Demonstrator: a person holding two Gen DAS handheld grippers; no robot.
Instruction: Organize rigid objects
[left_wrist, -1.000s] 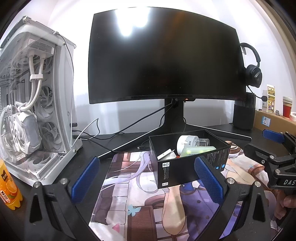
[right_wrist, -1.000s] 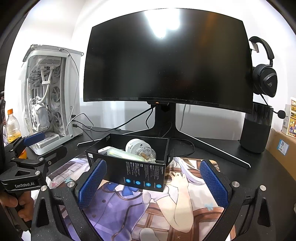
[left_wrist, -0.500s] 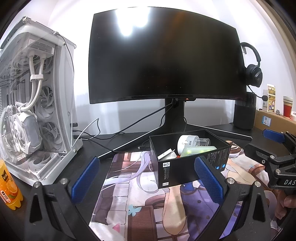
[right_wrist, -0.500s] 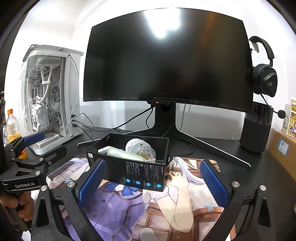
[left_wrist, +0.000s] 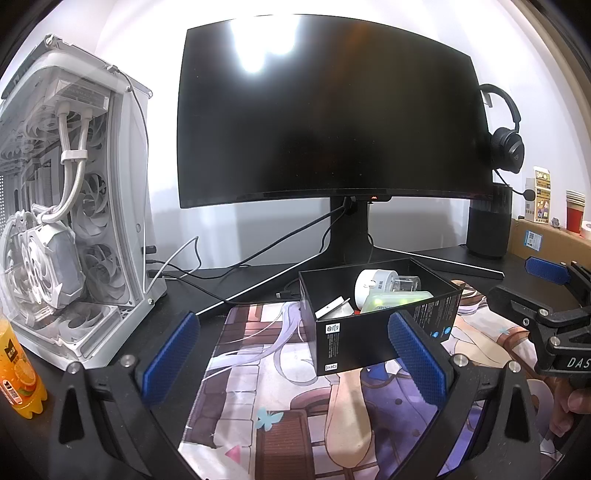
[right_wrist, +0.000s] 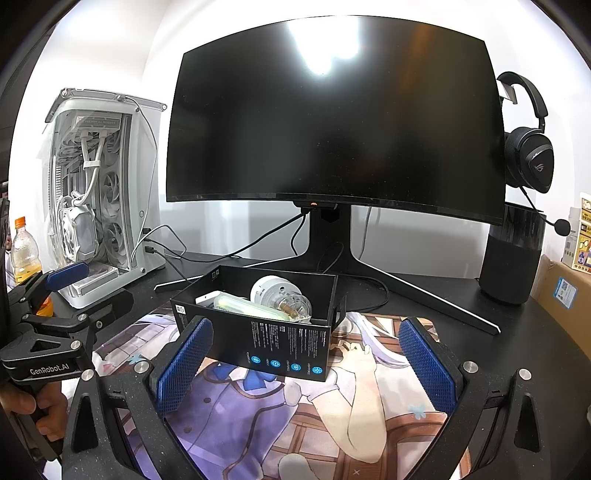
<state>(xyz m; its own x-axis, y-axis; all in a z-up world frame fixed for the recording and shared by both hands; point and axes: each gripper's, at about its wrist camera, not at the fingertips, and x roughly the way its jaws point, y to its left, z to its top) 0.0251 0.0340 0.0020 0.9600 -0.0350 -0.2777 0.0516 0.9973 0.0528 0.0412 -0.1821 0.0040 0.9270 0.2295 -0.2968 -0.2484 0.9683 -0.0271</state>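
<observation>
Left gripper (left_wrist: 293, 358), right gripper (right_wrist: 304, 363) both gaping wide, empty, hovering near black box (right_wrist: 258, 332). Risk: careless nudge tipping box, spilling contents.

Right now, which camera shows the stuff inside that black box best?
The right wrist view: it looks down over the black box's front wall, showing the white round gadget and the clear bulb-like part. The left wrist view sees the box corner-on, contents more crowded.

Open black box (left_wrist: 354, 343), seemingly filled.
</observation>
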